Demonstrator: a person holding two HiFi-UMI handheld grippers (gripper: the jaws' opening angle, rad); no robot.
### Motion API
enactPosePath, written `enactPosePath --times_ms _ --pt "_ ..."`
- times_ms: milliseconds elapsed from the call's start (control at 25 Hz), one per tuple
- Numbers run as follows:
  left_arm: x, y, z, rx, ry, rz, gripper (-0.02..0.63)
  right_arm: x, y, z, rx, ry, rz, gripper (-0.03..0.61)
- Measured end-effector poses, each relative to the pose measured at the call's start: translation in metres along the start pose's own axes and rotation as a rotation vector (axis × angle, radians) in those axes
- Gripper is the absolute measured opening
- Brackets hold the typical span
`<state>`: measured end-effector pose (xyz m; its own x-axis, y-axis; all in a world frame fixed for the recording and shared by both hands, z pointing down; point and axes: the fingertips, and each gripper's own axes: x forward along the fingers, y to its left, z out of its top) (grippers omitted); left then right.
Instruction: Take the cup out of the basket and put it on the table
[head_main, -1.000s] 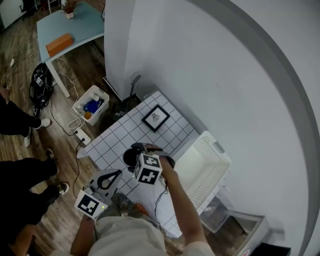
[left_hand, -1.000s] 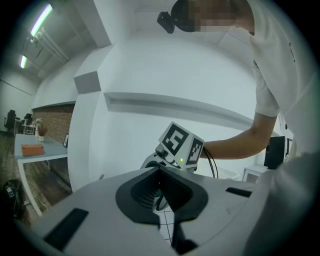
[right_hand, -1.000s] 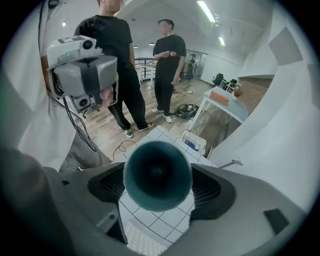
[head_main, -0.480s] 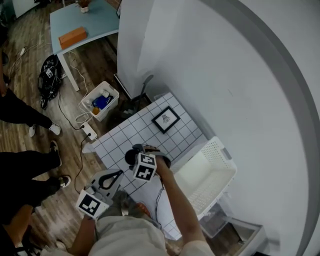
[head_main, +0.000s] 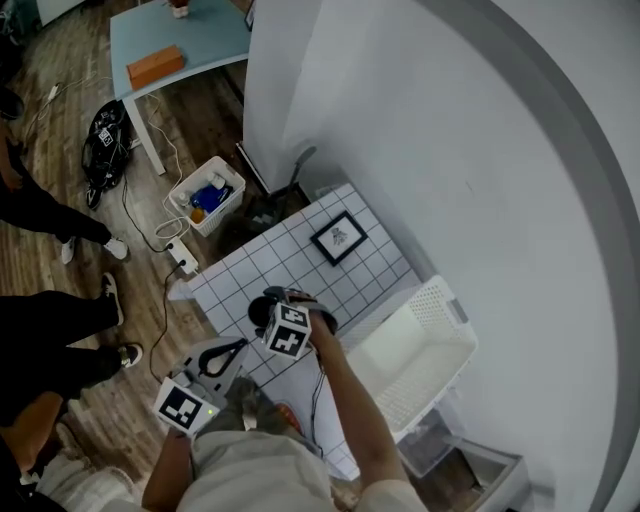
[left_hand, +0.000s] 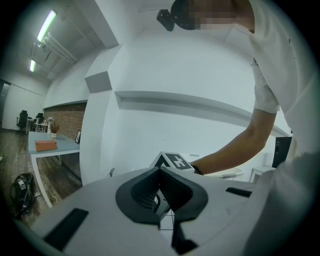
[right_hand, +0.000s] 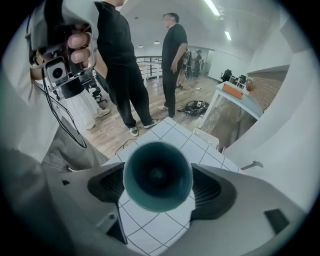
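A dark teal cup (head_main: 260, 312) (right_hand: 157, 175) is gripped between the jaws of my right gripper (head_main: 268, 306) (right_hand: 158, 176), which is shut on it. It hangs just above the near-left part of the white tiled table (head_main: 262, 262) (right_hand: 172, 137), its round end facing the right gripper view's camera. The white mesh basket (head_main: 428, 305) stands on the table to the right of that arm and holds nothing I can see. My left gripper (head_main: 222, 355) (left_hand: 160, 172) is shut on nothing, held low off the table's near edge.
A framed picture (head_main: 338, 237) lies flat near the table's far edge by the curved white wall. On the wooden floor are a white box of items (head_main: 205, 197), a power strip (head_main: 182, 258) and a black bag (head_main: 105, 140). People (right_hand: 120, 65) stand at the left.
The head camera has drifted, so the scene sits a little differently. The right gripper still holds the cup over the same part of the table; the left gripper has hardly moved.
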<state>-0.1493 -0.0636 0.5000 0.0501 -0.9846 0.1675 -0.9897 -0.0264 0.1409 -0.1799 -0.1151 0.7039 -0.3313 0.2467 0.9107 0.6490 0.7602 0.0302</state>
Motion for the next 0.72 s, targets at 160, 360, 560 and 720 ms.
enactPosePath --times_ms 160,360,560,720 --pt "0.0022 -0.0009 0.0001 -0.001 0.001 -0.003 0.002 0.0012 0.0007 0.0026 -0.003 -0.006 0.014 0.393" --pt "0.0030 0.0001 -0.0004 0.004 0.009 -0.006 0.002 0.0027 0.0025 0.0038 -0.015 -0.007 0.011 0.393" --pt "0.0042 -0.0006 -0.0014 -0.002 0.007 -0.007 0.002 0.0030 0.0050 0.0054 -0.023 -0.006 0.016 0.393" --pt "0.0048 0.0004 -0.0024 -0.002 0.009 -0.009 0.002 0.0021 0.0041 0.0058 -0.025 -0.006 0.014 0.394"
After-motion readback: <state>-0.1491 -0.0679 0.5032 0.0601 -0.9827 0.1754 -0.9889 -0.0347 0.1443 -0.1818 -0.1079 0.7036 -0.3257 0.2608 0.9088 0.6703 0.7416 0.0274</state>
